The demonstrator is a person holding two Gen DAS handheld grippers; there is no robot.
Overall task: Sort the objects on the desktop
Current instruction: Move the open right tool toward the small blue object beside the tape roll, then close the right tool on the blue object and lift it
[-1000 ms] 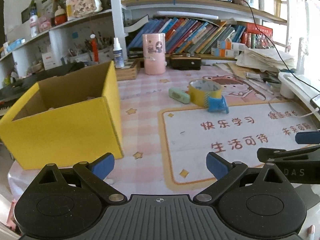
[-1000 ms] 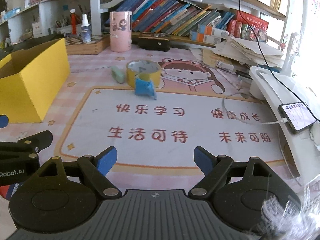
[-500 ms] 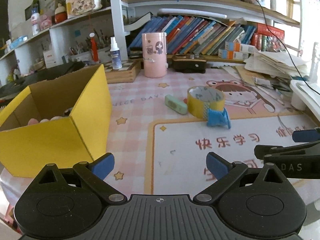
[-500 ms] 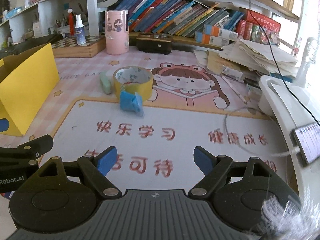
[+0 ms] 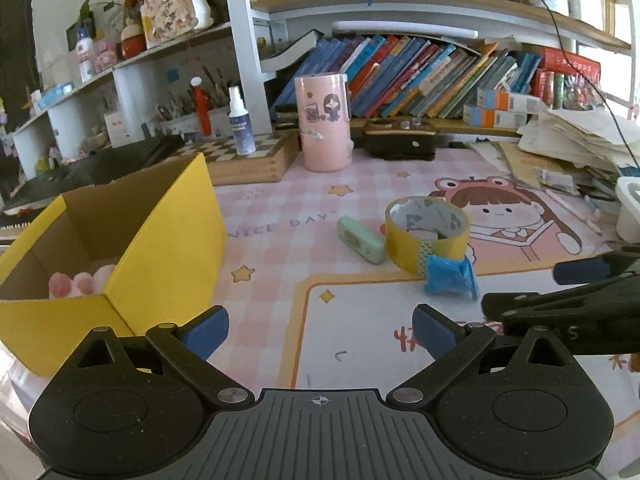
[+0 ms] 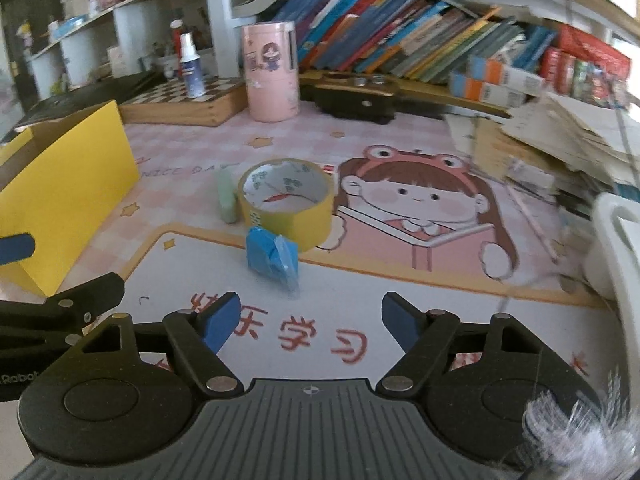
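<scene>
Broadly, we have the worktop [image 5: 280, 200] under its pink mat, with the yellow box [image 5: 168, 248] at our left, pink soft things just visible inside it. Near mid-mat sits the yellow tape roll [image 6: 286, 200], with the mint eraser [image 6: 226, 196] just beside it on the left and the blue crumpled packet [image 6: 274, 258] touching its near edge. Our left claw [image 5: 320, 328] and right claw [image 6: 310, 318] both hang spread wide and empty, short of the packet.

We judge the risk to be a nudge: closing on the packet could shove the roll or catch its rim, since they touch. The box's far interior is hidden, the right-hand papers are blurred, and what the packet actually is we cannot tell.
</scene>
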